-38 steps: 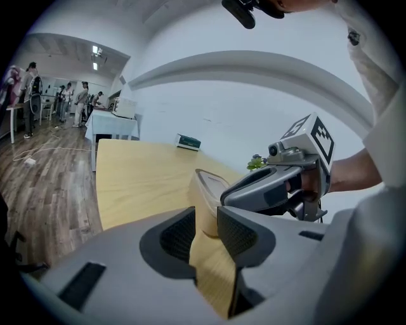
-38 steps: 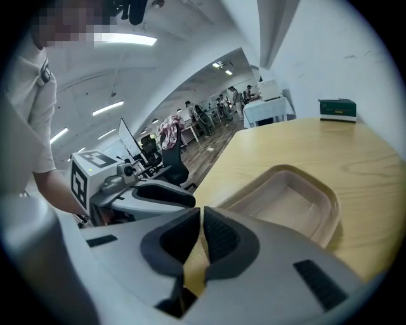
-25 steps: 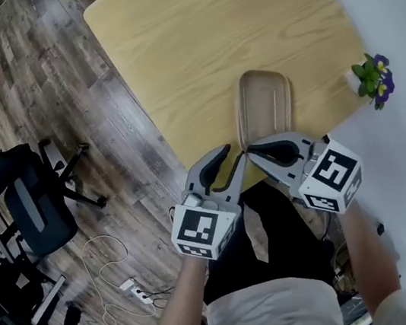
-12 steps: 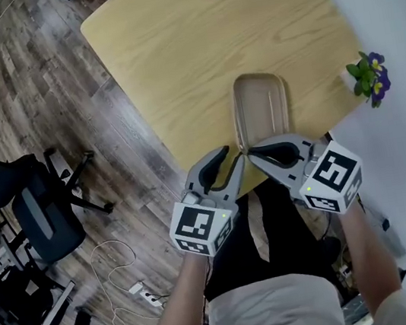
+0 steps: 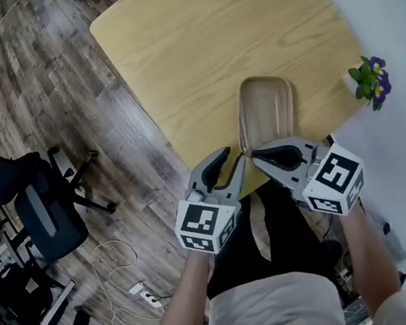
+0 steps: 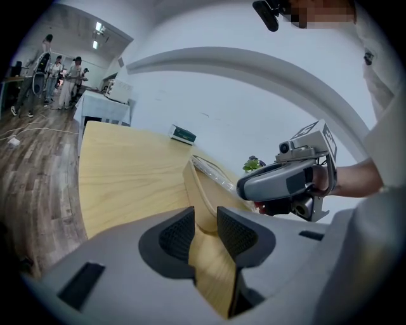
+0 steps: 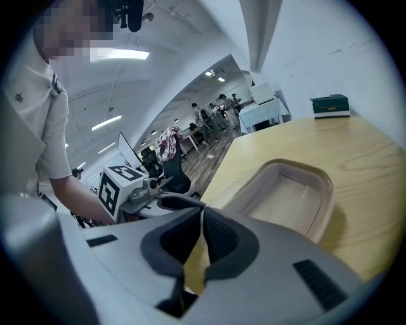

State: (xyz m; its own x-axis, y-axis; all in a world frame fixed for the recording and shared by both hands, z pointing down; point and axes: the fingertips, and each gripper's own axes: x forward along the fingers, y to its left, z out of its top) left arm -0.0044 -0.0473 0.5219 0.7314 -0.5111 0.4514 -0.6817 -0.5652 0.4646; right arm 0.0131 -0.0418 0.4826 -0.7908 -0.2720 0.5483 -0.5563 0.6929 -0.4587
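An empty beige tray [image 5: 264, 105] lies near the front edge of a light wooden table [image 5: 205, 34]. A person holds both grippers side by side in the air just short of the tray's near end. My left gripper [image 5: 234, 154] keeps a narrow gap between its pads [image 6: 205, 219], with nothing in it. Through that gap I see the tray's corner [image 6: 202, 190] and the table. My right gripper [image 5: 252, 153] has its pads [image 7: 202, 222] pressed together and empty. The tray [image 7: 285, 197] rests flat ahead and to the right of them.
A small potted plant with purple flowers [image 5: 370, 79] stands at the table's right edge by the white wall. A green box [image 7: 330, 105] sits at the far edge. An office chair [image 5: 40, 200] and cables [image 5: 120, 287] are on the wooden floor at the left. People [image 6: 60, 76] stand far off.
Both grippers keep the same pose and jaw spacing. The views have shifted and tilted slightly, and the tray has not moved on the table.
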